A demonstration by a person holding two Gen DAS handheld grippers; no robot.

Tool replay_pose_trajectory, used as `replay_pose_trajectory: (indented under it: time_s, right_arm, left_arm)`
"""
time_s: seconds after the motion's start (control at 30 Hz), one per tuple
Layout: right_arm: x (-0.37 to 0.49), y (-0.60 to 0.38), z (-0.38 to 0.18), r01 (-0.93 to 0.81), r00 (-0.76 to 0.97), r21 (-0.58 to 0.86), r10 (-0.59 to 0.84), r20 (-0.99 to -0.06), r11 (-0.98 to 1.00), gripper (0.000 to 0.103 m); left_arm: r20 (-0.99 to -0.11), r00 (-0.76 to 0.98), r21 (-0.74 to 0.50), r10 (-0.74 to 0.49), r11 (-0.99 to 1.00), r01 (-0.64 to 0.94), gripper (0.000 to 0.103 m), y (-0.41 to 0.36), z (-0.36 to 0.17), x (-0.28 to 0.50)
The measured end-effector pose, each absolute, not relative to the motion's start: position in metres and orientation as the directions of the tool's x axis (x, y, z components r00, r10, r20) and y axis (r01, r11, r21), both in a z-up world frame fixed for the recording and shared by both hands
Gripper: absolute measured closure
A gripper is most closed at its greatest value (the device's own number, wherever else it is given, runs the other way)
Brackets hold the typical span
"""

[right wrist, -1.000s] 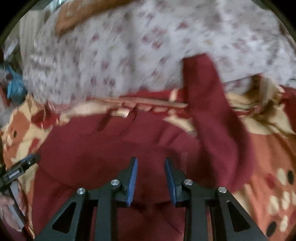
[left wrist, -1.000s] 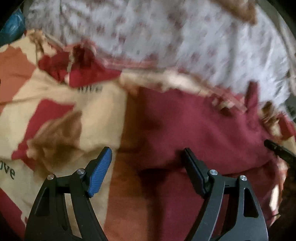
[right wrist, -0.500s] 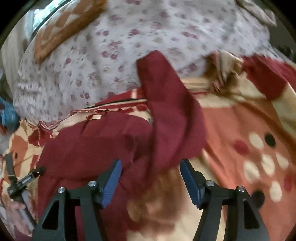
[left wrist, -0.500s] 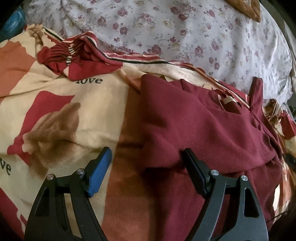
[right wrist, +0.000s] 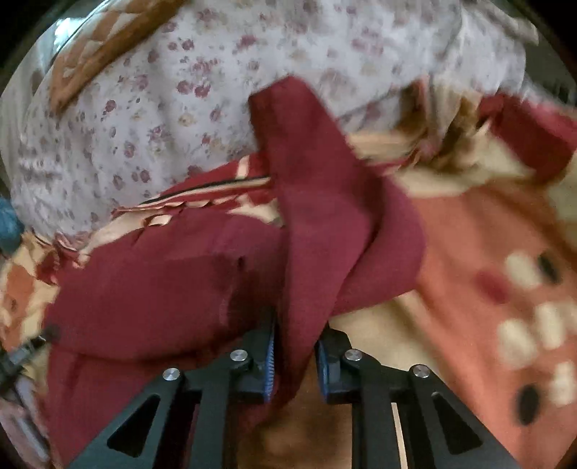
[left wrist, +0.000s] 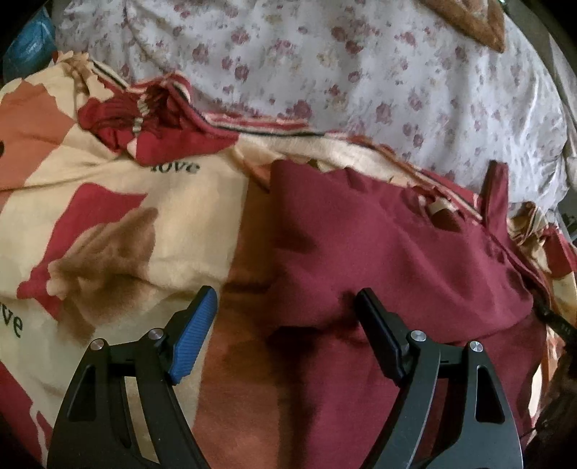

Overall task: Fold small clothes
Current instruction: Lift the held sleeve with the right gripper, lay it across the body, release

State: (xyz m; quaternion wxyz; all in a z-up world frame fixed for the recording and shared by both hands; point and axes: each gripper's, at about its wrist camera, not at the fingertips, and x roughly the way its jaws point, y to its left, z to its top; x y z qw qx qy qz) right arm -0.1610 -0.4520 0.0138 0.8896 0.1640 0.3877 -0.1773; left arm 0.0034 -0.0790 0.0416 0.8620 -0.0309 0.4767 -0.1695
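Note:
A small maroon garment (left wrist: 389, 252) lies partly folded on a patterned cream, red and orange blanket (left wrist: 108, 202). My left gripper (left wrist: 285, 332) is open and hovers over the garment's left edge, holding nothing. In the right wrist view the same garment (right wrist: 173, 288) has a sleeve (right wrist: 324, 202) running up from my right gripper (right wrist: 295, 353). That gripper is shut on the sleeve's near end, which passes between the blue pads (right wrist: 271, 357).
A white floral sheet (left wrist: 360, 72) covers the bed beyond the blanket, with an orange patterned cushion (left wrist: 472, 18) at the far edge. A blue object (left wrist: 29, 43) sits at the far left. The blanket (right wrist: 505, 270) stretches to the right of the garment.
My right gripper, open half a second ago, has closed on the sleeve. My left gripper stays open in about the same place over the garment's left edge.

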Motion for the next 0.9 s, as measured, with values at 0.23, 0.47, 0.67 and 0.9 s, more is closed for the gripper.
replay_pose_trajectory:
  time_s: [0.23,0.47,0.67,0.9]
  right_arm:
    - [-0.175,-0.472,0.002,0.474,0.602,0.146,-0.198,-0.773,0.868,0.087]
    - [-0.202,-0.486,0.037,0.511,0.637,0.196,-0.215,-0.740,0.837,0.054]
    - [-0.145,-0.481,0.068,0.411,0.689,0.108,-0.231,-0.686,0.905,0.054]
    - [-0.012,-0.503,0.052,0.453,0.661,0.100,-0.259,-0.704,0.886,0.054]
  left_arm:
    - [-0.825,0.474,-0.176,-0.308,0.937,0.303,0.023,-0.092,0.038,0.002]
    - [-0.827,0.470,-0.171,-0.309,0.934,0.313,0.023,-0.094,0.036,0.000]
    - [-0.821,0.482,-0.163,-0.305,0.935,0.315,0.023,-0.096,0.037,0.000]
    - [-0.821,0.476,-0.180,-0.316,0.934,0.308,0.023,-0.094,0.034,0.005]
